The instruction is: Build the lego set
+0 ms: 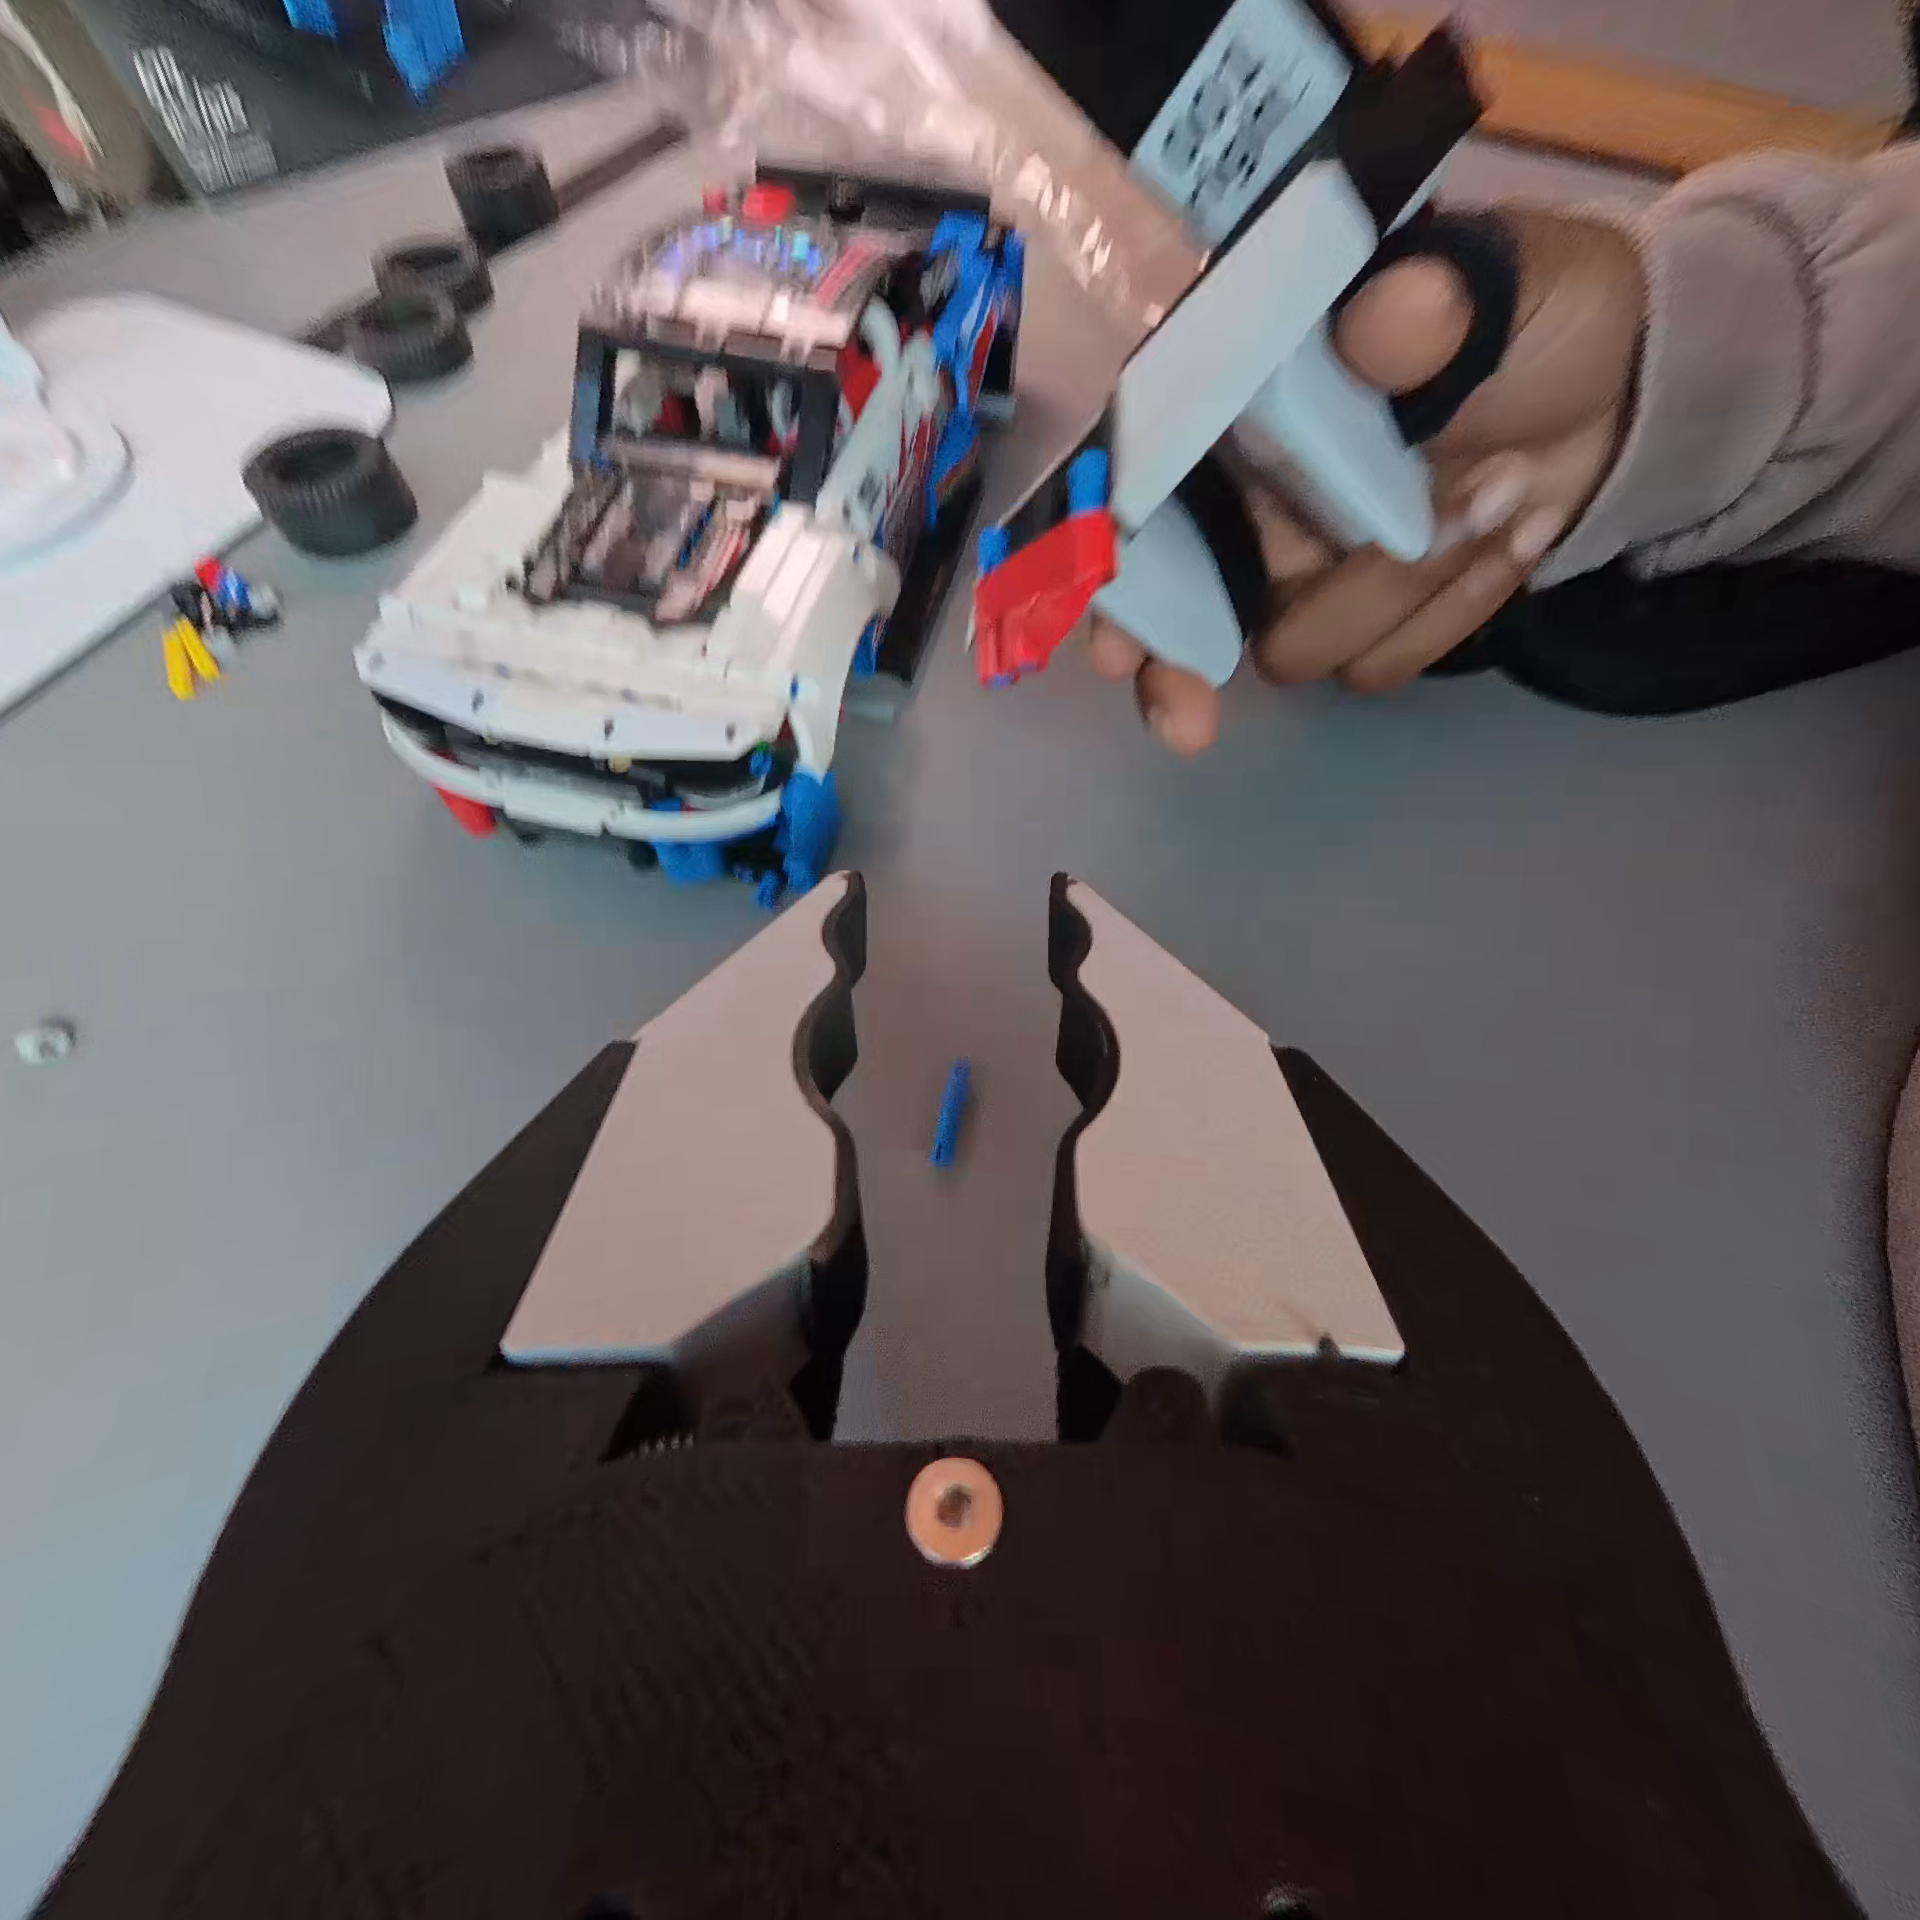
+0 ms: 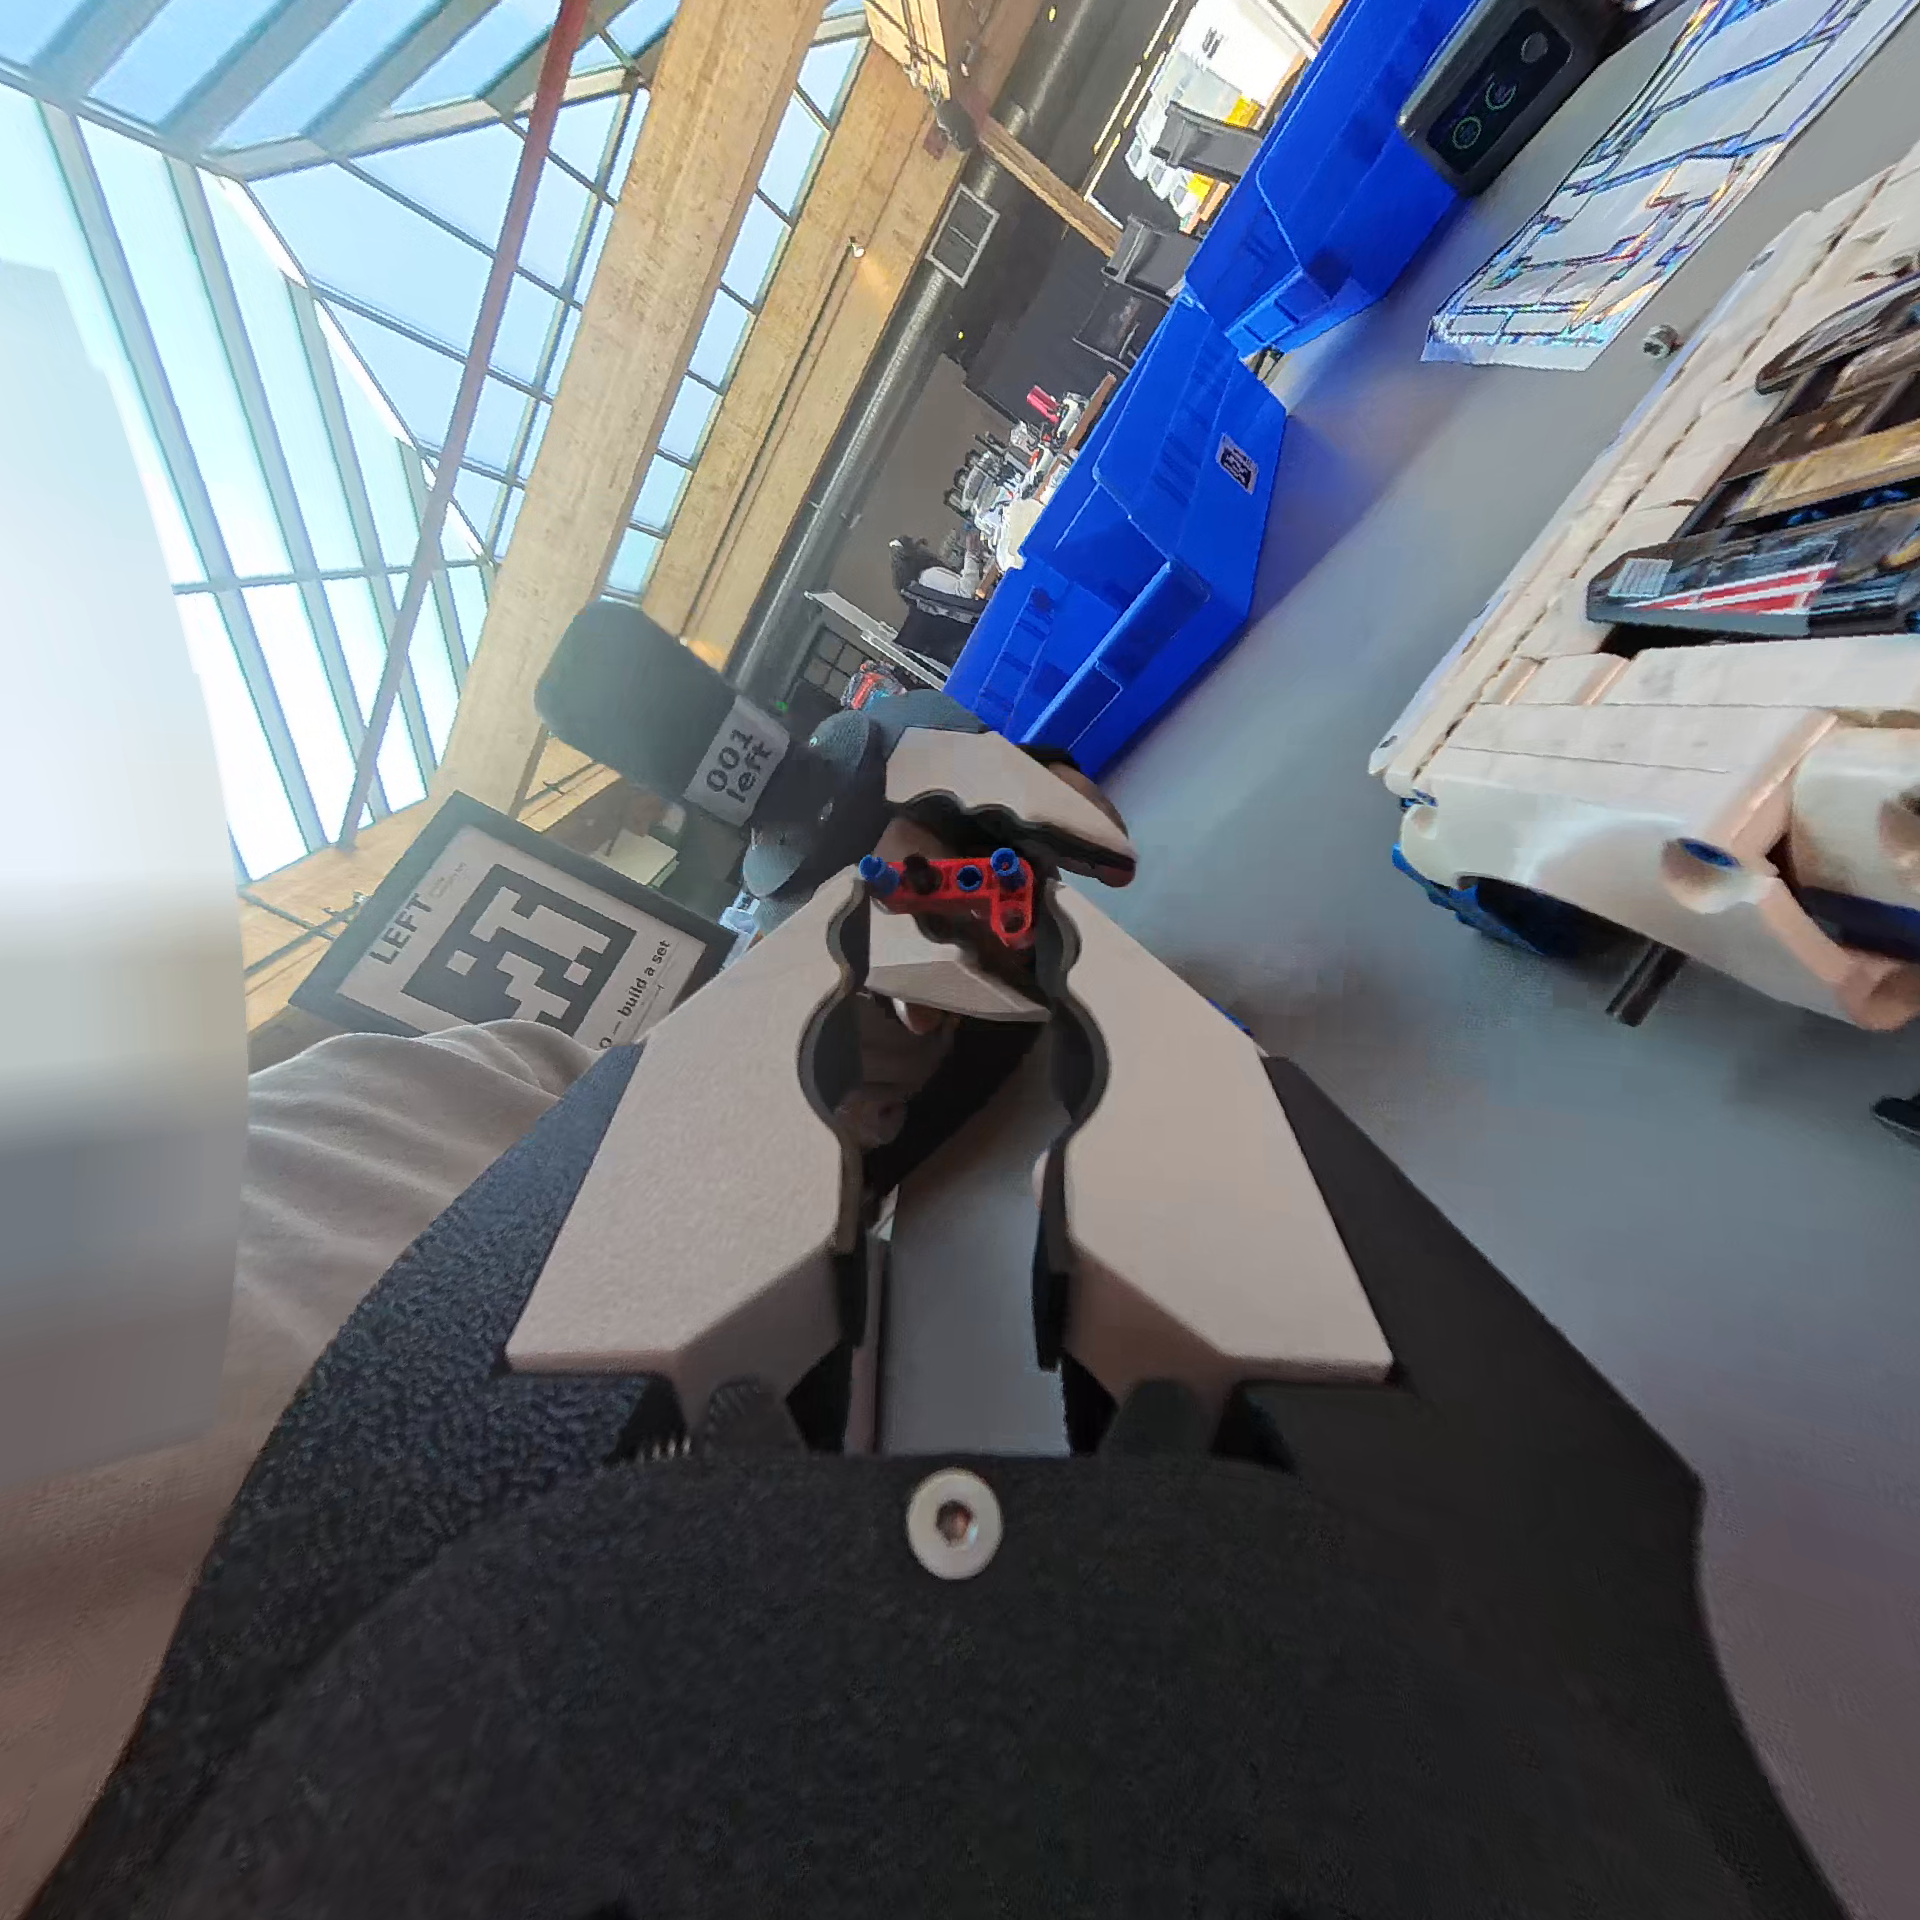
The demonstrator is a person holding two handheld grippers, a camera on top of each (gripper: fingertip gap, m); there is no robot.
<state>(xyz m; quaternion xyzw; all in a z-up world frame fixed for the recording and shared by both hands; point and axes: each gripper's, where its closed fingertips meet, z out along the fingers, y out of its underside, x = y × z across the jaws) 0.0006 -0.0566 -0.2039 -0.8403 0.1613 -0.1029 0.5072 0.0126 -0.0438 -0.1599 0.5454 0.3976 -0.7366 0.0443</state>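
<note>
The white, blue and red lego car (image 1: 665, 582) stands on the grey table ahead of my left gripper (image 1: 954, 909), which is open and empty. A small blue pin (image 1: 951, 1112) lies on the table between its fingers, untouched. My right gripper (image 1: 1127, 577), held in a hand at the right of the car, is shut on a red lego piece (image 1: 1039, 597) with blue pins. In the right wrist view my right gripper (image 2: 954, 899) pinches that red piece (image 2: 961, 883) at its tips, with the open left gripper (image 2: 997, 790) just behind it and the car (image 2: 1621, 727) at the right.
Several loose black tyres (image 1: 327, 504) lie left of the car beside a white sheet (image 1: 177, 405). A small pile of coloured parts (image 1: 213, 618) and a tiny grey part (image 1: 44, 1039) lie at the left. Blue bins (image 2: 1195, 499) and a sticker sheet (image 2: 1662, 177) sit beyond the car.
</note>
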